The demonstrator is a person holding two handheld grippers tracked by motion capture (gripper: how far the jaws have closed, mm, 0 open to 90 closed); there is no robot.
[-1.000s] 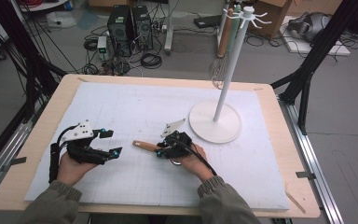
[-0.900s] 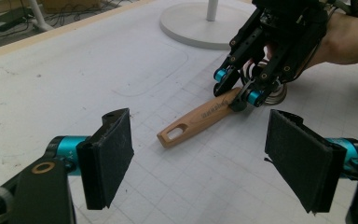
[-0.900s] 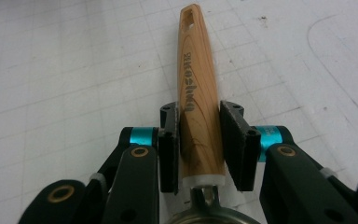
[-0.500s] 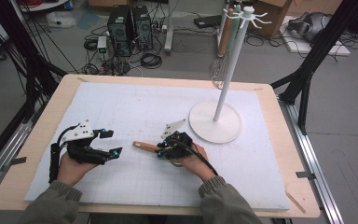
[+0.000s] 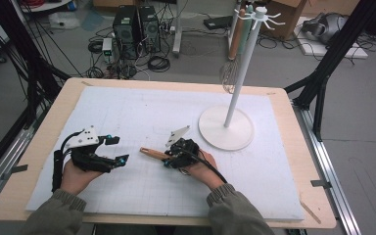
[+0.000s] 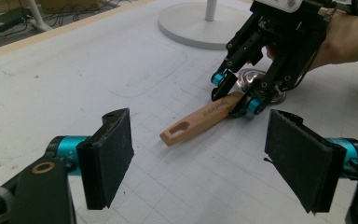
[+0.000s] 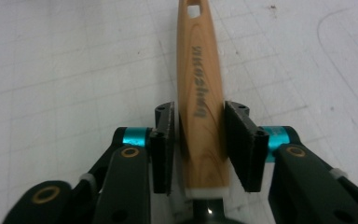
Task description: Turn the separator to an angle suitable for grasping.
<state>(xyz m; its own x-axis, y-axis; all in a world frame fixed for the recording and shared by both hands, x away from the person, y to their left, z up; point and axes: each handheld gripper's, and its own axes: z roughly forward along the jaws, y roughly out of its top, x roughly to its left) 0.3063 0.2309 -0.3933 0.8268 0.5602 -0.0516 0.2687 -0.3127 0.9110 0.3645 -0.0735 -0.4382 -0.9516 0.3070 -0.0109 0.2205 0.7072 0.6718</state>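
The left gripper (image 5: 108,150) sits near the left edge of the white mat (image 5: 127,112), which covers the wooden table (image 5: 54,105). The person's left hand (image 5: 76,176) holds it just above the mat. Its jaws stand wide apart and released, with nothing between the two black pads (image 6: 109,156). They point rightward toward the middle of the mat.

The wooden handle (image 5: 152,153) lies flat on the mat, slightly front of centre, between the two grippers. Its free end, with a slot hole, points toward the left gripper and remains well apart from it. In the left gripper view the handle joins a metal head (image 6: 254,79), which rests on the mat under the right gripper. The type of utensil cannot be determined.

The right gripper (image 5: 172,157) sits just right of the mat's centre, held by the right hand (image 5: 200,166). Its jaws straddle the handle (image 7: 201,93) near the metal end and have just been opening. In the right gripper view a narrow gap shows between the left pad and the wood. The right pad (image 7: 237,140) stands just beside the wood; contact cannot be confirmed. The grasp is therefore released, with the handle between the jaws.

The white stand (image 5: 225,128) occupies the right rear part of the mat, its round base well apart from both grippers. A whisk (image 5: 230,73) hangs from its top.
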